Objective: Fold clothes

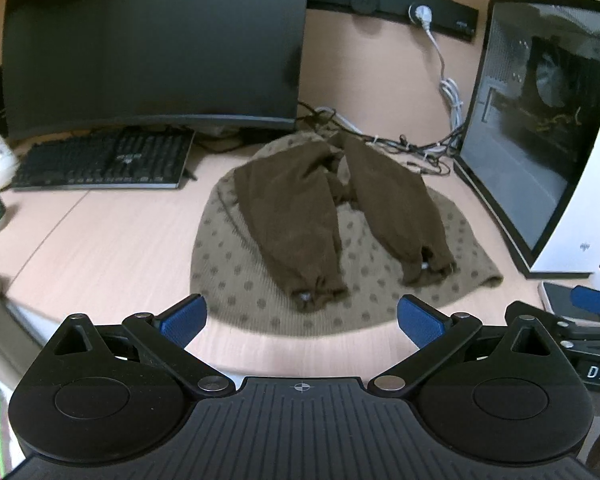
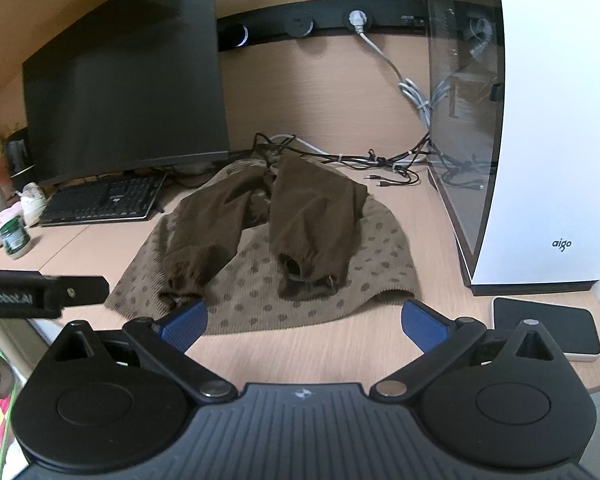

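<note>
One spotted tan garment (image 1: 260, 288) lies spread at the centre of the frame, and two dark brown sleeves (image 1: 292, 216) are folded across it, each ending in one gathered cuff. Two grippers are in view: the left gripper (image 1: 302, 322) at the bottom of its own view and the right gripper (image 2: 304, 322) at the bottom of its own, each with two blue pads spread apart. At upper left stand one monitor (image 1: 152, 44) and one keyboard (image 1: 104, 160). At right stands one computer case (image 2: 548, 120). One green-lidded jar (image 2: 15, 238) sits at left. One dark flat device (image 2: 548, 330) lies at lower right.
</note>
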`<state>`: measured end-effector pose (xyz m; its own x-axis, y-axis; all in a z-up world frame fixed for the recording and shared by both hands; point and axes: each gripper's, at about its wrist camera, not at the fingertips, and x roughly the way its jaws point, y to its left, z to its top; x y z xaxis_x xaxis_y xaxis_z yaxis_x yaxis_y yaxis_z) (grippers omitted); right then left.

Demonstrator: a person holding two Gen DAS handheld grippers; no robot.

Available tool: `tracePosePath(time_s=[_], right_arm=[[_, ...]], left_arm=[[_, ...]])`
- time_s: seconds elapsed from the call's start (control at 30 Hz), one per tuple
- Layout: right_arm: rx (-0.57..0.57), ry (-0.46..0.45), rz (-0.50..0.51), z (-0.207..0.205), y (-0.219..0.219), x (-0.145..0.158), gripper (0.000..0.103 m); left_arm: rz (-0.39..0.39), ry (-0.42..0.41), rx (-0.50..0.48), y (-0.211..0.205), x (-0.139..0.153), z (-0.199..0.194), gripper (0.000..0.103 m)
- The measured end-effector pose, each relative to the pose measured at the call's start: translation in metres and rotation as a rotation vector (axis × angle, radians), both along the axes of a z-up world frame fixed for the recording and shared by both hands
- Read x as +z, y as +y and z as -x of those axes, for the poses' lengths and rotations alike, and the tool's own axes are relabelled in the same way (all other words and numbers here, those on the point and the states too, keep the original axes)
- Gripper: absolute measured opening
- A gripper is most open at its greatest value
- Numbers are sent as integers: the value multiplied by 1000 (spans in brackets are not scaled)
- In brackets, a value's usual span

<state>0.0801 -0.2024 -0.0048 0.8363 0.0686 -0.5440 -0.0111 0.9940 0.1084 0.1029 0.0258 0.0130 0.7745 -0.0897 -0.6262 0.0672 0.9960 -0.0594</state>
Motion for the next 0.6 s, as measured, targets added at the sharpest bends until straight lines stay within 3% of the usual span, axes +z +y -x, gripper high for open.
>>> tracePosePath(time_s=[0.23,0.43,0.6], right_arm=[[-92,28,-36,-33,18,3,103],[-192,68,-131,-51,43,10,103],[-286,67,-125,-57,68,10,103]], left_arm=[[4,19,-84,29,1,-39,103],[26,20,-168,58,10,-74,103],[39,31,-256,76,8,-99,103]])
